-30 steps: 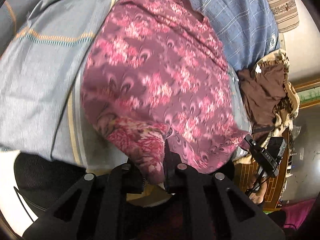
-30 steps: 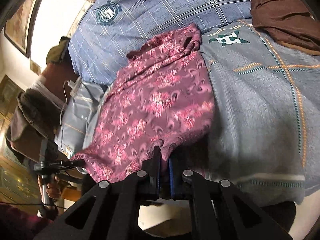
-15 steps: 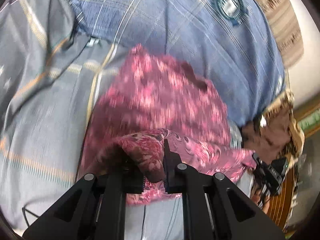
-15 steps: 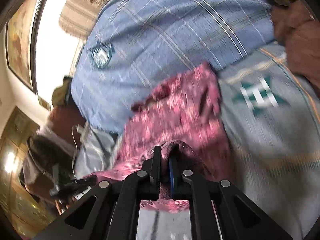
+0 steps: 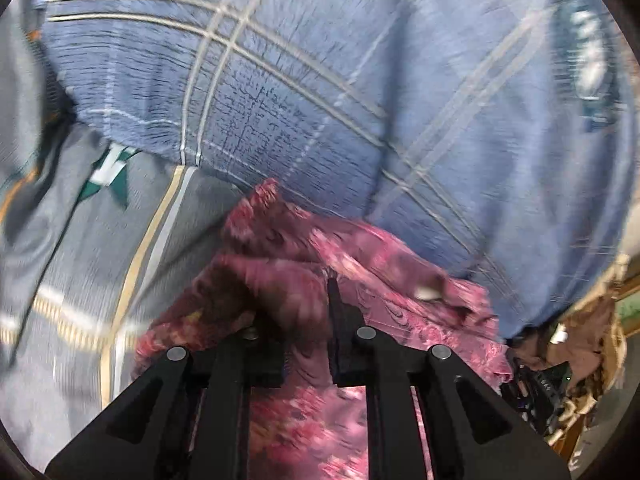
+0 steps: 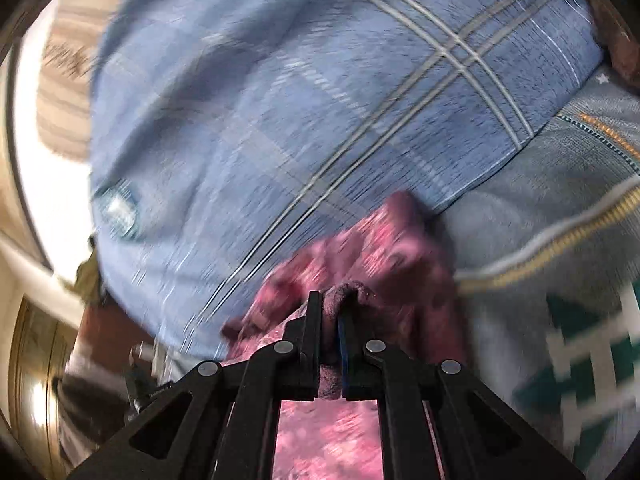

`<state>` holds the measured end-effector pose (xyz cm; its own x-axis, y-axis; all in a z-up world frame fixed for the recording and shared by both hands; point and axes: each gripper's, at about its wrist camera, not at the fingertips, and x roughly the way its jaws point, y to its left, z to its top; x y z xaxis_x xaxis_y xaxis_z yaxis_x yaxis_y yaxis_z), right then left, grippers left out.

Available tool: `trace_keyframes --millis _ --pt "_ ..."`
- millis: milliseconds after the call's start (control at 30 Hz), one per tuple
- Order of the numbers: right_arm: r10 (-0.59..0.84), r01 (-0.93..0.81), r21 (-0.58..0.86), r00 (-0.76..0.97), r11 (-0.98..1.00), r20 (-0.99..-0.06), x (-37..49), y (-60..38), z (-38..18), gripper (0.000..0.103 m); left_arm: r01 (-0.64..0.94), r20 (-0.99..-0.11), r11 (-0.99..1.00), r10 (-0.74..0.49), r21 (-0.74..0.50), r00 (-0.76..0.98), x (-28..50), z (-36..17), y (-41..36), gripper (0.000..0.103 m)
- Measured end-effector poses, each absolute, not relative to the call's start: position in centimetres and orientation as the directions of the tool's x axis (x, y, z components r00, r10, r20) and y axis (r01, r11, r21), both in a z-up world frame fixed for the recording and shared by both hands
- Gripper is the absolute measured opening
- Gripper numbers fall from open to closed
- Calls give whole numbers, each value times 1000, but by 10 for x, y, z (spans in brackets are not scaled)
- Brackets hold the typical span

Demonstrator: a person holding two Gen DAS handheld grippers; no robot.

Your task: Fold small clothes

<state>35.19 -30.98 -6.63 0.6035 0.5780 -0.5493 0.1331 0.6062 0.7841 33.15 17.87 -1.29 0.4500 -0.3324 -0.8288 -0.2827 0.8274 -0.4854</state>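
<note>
Claws, left (image 5: pixel 306 312) and right (image 6: pixel 330 320), both clamped on floral maroon garment (image 5: pixel 372 264) beside blue checked pillow (image 5: pixel 320 80).

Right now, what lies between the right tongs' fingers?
A bunched fold of the pink floral garment, pinched by the right tongs; the right wrist view shows it.

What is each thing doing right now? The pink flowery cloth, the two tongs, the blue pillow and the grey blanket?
Pink flowery cloth: bunched up, doubled over, pinched at two spots.
Left tongs: shut on the cloth.
Right tongs: shut on the cloth.
Blue checked pillow: lying plump behind the cloth.
Grey blanket: spread under the cloth.
</note>
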Motion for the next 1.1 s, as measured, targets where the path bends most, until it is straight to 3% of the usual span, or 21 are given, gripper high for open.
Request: trace_keyframes --millis 67,167,233,300,367,400,467,500,567,800,967,1033,1100 --pt "577 196 786 580 586 -575 362 -313 -80 8 -306 -853 824 -351 -477 387 348 -23 187 12" --pt "583 183 778 566 601 -583 362 -313 -77 9 -314 -807 759 -446 -570 387 352 -16 212 17" --pt "577 139 759 567 636 -587 360 -312 -67 9 -302 -777 737 -461 -605 429 348 1 230 25" --pt "587 120 767 573 630 -572 357 -313 -60 10 -314 -762 734 -412 -603 500 338 21 252 47" --pt "618 93 807 594 583 -515 355 -315 -54 16 -330 -758 737 -365 -590 540 326 33 268 53" --pt "625 79 823 612 562 -485 352 -316 -50 19 -330 -768 749 -352 -574 535 322 35 270 53" --pt "612 62 839 656 540 -442 347 -320 -44 42 -314 -797 787 -336 -530 503 315 31 268 53" --pt "604 60 846 674 529 -425 345 -324 -42 44 -303 -811 806 -329 -508 484 311 27 264 53" --pt "596 65 865 699 498 -395 344 -332 -39 45 -279 -826 831 -324 -481 461 304 18 256 53" --pt "547 98 734 602 672 -582 344 -323 -46 45 -202 -857 874 -344 -441 383 305 -18 214 53" --pt "615 53 763 556 644 -559 332 -320 -62 50 -124 -873 911 -329 -394 360 302 -27 195 53" --pt "614 82 741 504 666 -607 347 -313 -70 50 -151 -890 923 -284 -354 357 312 -30 194 53" --pt "642 82 774 506 628 -576 372 -307 -68 50 -224 -880 898 -273 -378 389 323 -27 200 53"
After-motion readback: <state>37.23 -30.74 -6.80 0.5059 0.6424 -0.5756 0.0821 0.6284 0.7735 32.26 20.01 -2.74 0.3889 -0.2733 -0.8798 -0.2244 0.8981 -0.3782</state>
